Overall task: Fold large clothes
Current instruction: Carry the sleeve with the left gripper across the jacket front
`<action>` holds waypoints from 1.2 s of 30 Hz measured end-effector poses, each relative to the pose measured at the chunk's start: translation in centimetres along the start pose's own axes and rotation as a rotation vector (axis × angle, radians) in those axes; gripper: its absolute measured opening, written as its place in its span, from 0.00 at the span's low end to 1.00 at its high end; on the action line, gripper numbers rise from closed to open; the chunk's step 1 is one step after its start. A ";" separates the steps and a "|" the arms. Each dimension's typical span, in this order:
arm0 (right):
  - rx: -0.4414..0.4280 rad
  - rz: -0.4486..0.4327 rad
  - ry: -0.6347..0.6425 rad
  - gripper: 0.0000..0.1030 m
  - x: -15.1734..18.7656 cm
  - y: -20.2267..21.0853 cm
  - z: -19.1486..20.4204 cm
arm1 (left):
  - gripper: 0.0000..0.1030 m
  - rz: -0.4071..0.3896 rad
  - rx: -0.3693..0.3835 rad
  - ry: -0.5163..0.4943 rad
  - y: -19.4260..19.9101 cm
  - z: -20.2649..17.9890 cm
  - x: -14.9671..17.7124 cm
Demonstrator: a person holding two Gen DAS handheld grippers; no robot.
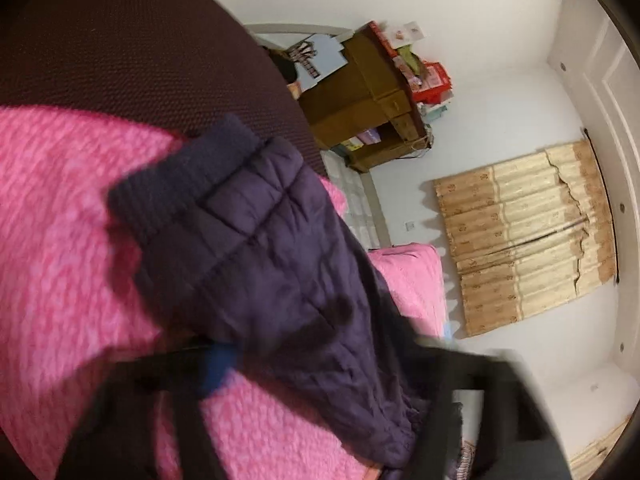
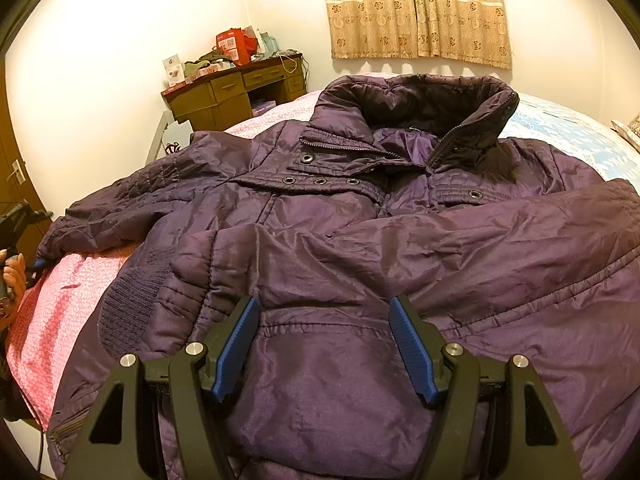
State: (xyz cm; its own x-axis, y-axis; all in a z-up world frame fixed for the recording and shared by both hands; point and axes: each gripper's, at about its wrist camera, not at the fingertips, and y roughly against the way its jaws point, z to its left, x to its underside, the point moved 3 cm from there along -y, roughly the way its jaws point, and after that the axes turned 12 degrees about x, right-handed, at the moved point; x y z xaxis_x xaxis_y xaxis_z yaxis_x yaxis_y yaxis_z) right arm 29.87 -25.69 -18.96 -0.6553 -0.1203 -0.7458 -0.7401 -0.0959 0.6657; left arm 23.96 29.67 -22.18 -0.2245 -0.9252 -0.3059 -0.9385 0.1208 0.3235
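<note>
A large dark purple padded jacket (image 2: 360, 240) lies front up on the bed, collar at the far side. Its right sleeve (image 2: 500, 232) is folded across the chest. Its left sleeve (image 2: 132, 200) stretches out to the left. My right gripper (image 2: 322, 320) is open and empty, just above the jacket's lower front. In the tilted, blurred left wrist view my left gripper (image 1: 320, 364) is shut on that left sleeve (image 1: 260, 248) near its knitted cuff (image 1: 180, 184) and holds it above the pink bedspread (image 1: 60, 240). The left gripper also shows at the far left of the right wrist view (image 2: 38, 264).
The bed has a pink bedspread (image 2: 60, 300) and a light blue sheet (image 2: 560, 128). A brown desk (image 2: 236, 92) with clutter stands at the far wall. Beige curtains (image 2: 416, 8) hang behind the bed. A door (image 2: 16, 168) is at the left.
</note>
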 end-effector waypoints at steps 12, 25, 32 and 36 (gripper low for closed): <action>-0.006 -0.005 -0.009 0.67 -0.1 0.1 0.1 | 0.07 -0.088 0.111 -0.332 3.6 -10.0 0.3; -0.014 -0.016 -0.027 0.68 -0.5 -0.4 0.8 | 0.06 -0.049 0.356 -0.513 3.0 -22.6 3.4; -0.017 -0.022 -0.032 0.68 -0.5 -0.4 0.6 | 0.07 0.016 0.449 -0.598 0.5 -28.9 7.8; -0.024 -0.028 -0.040 0.68 -0.5 -0.4 0.3 | 0.07 0.068 0.492 -0.651 -0.7 -31.5 11.7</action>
State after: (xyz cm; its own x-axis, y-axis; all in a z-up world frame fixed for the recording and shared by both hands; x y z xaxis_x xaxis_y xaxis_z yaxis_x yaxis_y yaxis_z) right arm 30.48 -25.24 -18.83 -0.6406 -0.0775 -0.7640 -0.7544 -0.1226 0.6449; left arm 30.26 7.46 2.23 -0.2507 -0.5341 -0.8074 -0.8911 0.4533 -0.0232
